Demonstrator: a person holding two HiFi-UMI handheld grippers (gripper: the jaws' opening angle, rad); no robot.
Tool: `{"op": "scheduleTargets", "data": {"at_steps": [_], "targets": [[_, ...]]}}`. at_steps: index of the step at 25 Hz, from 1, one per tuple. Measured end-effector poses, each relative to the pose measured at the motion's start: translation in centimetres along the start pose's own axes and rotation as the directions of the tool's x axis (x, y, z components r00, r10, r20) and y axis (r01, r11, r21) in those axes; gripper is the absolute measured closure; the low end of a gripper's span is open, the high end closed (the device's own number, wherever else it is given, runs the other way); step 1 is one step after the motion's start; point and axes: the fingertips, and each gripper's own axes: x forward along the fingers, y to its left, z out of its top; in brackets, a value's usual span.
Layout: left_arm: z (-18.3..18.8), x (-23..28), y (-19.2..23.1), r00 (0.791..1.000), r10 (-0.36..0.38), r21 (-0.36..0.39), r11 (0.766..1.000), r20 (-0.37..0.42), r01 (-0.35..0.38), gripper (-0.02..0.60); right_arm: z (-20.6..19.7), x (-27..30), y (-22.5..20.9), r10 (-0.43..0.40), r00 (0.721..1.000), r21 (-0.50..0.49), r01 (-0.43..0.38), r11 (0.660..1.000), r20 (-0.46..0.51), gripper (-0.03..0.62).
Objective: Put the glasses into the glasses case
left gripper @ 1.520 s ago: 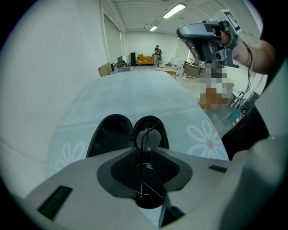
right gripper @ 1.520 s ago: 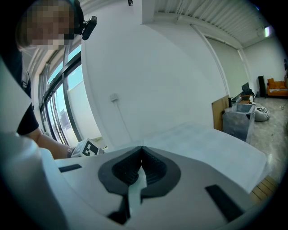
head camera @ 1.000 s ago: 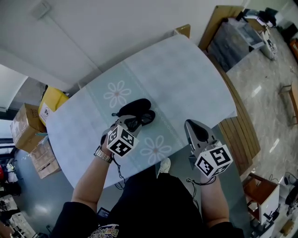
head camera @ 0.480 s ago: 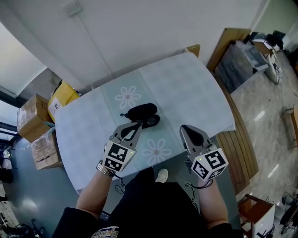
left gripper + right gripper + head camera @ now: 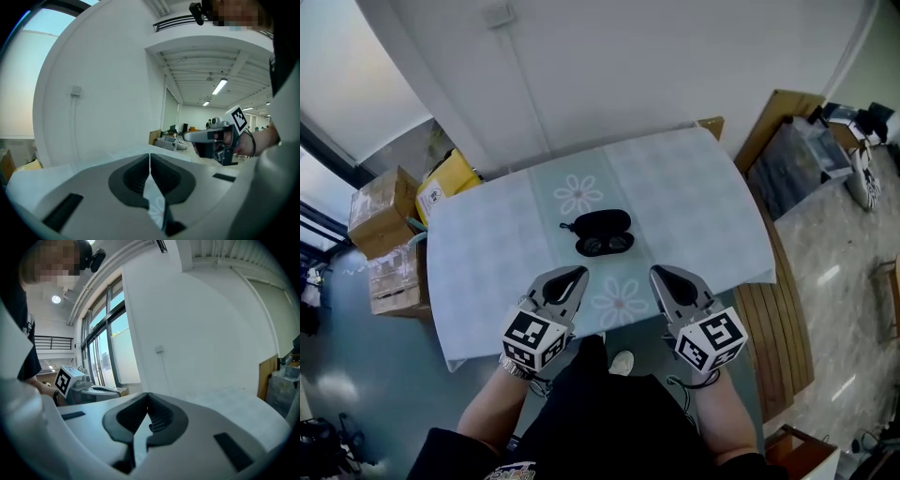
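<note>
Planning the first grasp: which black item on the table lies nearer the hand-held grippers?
The black glasses: they lie on the near side of the black oval glasses case.

A black short-sleeved T-shirt with a pale print near its hem is worn, with a silver metal wristband on the left wrist. The grey plastic left gripper and grey plastic right gripper are each capped by a white cube printed with black square markers.

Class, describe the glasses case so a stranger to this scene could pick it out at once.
Start at the table with the pale blue cloth. Near its middle, between two printed flowers, lies the black oval glasses case. Nothing else on the cloth is dark except the glasses against its near edge.
</note>
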Motion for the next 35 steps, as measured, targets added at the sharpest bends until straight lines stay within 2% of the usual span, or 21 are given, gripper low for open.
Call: {"op": "scheduleTargets", "data": {"at_steps": [8, 14, 21, 27, 35], "targets": [[-1.4, -4.8, -0.6, 0.998, 0.063, -0.029, 0.998, -0.012, -0.063, 0.551, -1.8, 1.7, 5.0, 0.124, 0.991, -0.001, -0.124, 0.992, -0.045, 0.571], [-1.9, -7.1, 0.0, 0.996, 0.087, -0.030, 0.996, -0.015, -0.088, 0.552, -2.0, 2.4, 7.3, 0.152, 0.987, 0.000, -0.152, 0.988, -0.055, 0.571], [-1.4, -8.5, 0.7, 0.999, 0.049, -0.001, 0.999, -0.012, -0.049, 0.554, -1.8, 2.9, 8.6, 0.106, 0.994, 0.014, -0.105, 0.994, -0.031, 0.571], [-1.2, -8.5, 1.3, 0.998, -0.053, 0.021, 0.998, -0.021, 0.053, 0.554, -2.0, 3.1, 9.2, 0.017, 1.000, 0.038, -0.017, 0.999, -0.020, 0.571], [-1.1, -8.4, 2.1, 0.985, -0.169, 0.033, 0.985, -0.019, 0.169, 0.554, -2.6, 2.9, 10.0, -0.101, 0.995, 0.061, 0.102, 0.993, -0.017, 0.571]]}}
